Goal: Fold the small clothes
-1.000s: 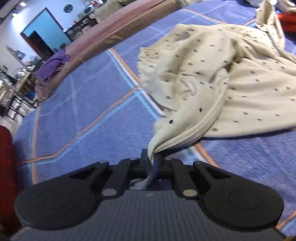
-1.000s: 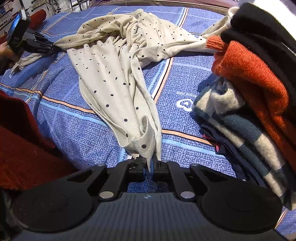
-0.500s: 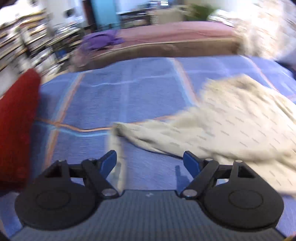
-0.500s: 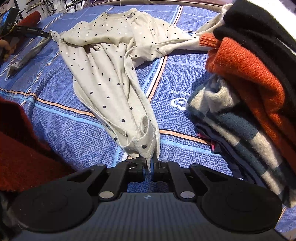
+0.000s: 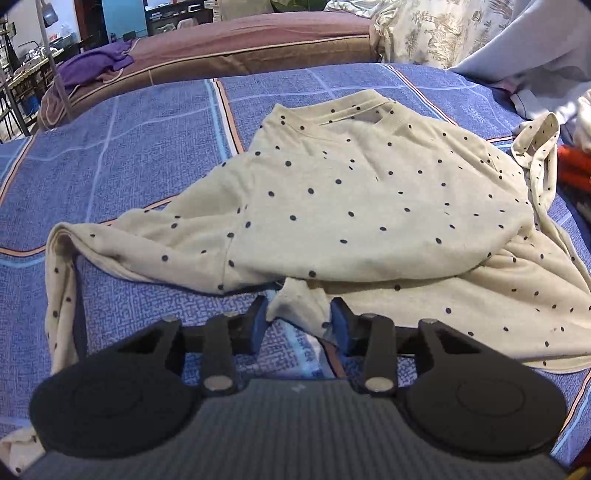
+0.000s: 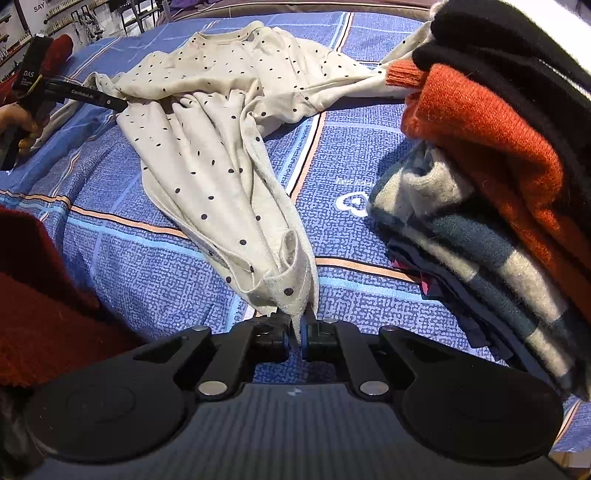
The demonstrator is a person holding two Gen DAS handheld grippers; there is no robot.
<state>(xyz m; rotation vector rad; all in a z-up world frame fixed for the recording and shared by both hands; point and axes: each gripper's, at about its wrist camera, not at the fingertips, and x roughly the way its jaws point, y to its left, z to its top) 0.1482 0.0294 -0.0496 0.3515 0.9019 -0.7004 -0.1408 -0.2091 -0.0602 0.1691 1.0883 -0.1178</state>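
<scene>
A cream shirt with dark dots [image 5: 351,206] lies spread on the blue checked bedspread [image 5: 147,147], neckline at the far side. My left gripper [image 5: 299,325] is at the shirt's near edge, its jaws closing around a small fold of the cloth, with a gap still between the pads. In the right wrist view the same shirt [image 6: 207,155] stretches away from my right gripper [image 6: 300,336], which is shut on its hem corner. Far left in that view, the left gripper [image 6: 110,102] reaches into the shirt's side, held by a person's hand [image 6: 14,122].
A stack of folded sweaters [image 6: 480,166], black, orange and blue-striped, stands close on the right. A red knit garment [image 6: 37,314] lies at the near left. Beyond the bedspread are a brown mattress [image 5: 240,48] with a purple cloth [image 5: 96,66] and a patterned pillow [image 5: 424,33].
The left gripper let go of the sleeve, opened wide, swung round to the shirt's near edge and is narrowing on a fold there. The right gripper kept its hold and stayed put.
</scene>
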